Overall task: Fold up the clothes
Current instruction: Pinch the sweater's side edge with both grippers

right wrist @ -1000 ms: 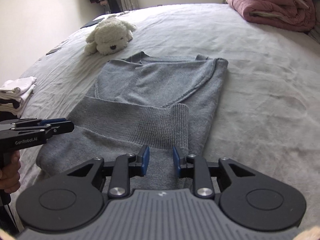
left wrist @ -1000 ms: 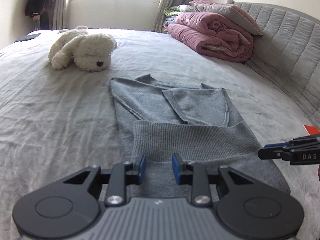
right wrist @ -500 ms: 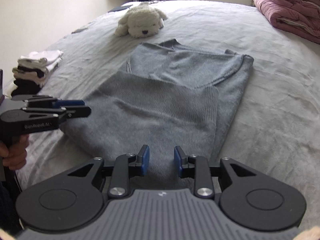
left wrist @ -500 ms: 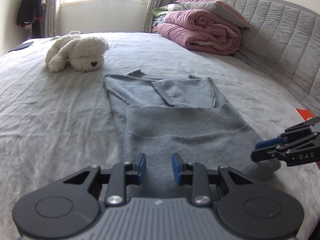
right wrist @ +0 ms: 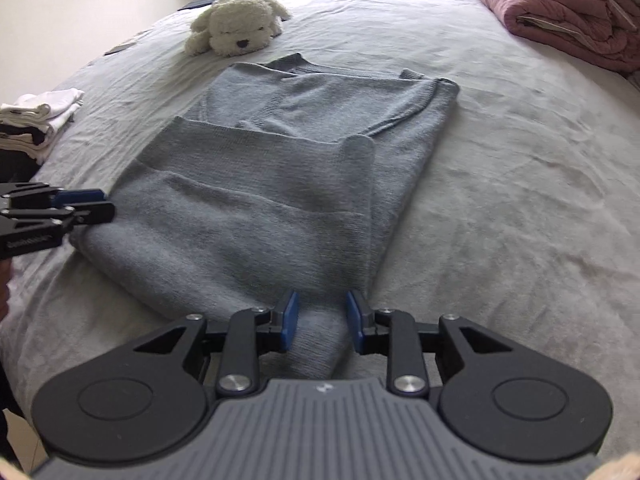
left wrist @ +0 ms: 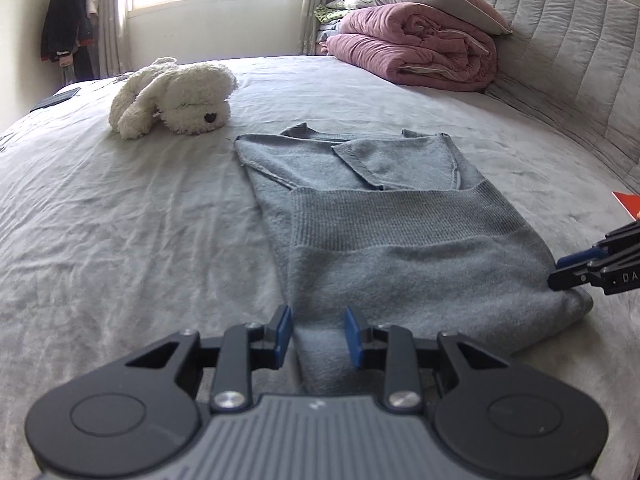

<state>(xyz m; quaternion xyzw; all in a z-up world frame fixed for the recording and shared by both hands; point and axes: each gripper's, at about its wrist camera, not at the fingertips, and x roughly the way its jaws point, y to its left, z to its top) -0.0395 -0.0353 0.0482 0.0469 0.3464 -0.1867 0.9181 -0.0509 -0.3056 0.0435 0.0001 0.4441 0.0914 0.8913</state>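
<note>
Fingers (left wrist: 283, 334) of the left gripper (left wrist: 316, 336) and right gripper (right wrist: 322, 316) are spread around the sweater (left wrist: 400, 248)'s near fold. Since a second ago both were lowered to it; a further fold is likely prepared.

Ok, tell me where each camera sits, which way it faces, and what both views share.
Left wrist: on the left gripper, at the sweater's near left corner, facing window and headboard; right gripper shows.
Right wrist: on the right gripper, at the near right corner, facing up the bed; left gripper shows.
Shared: sweater, plush dog, pink quilt.
</note>
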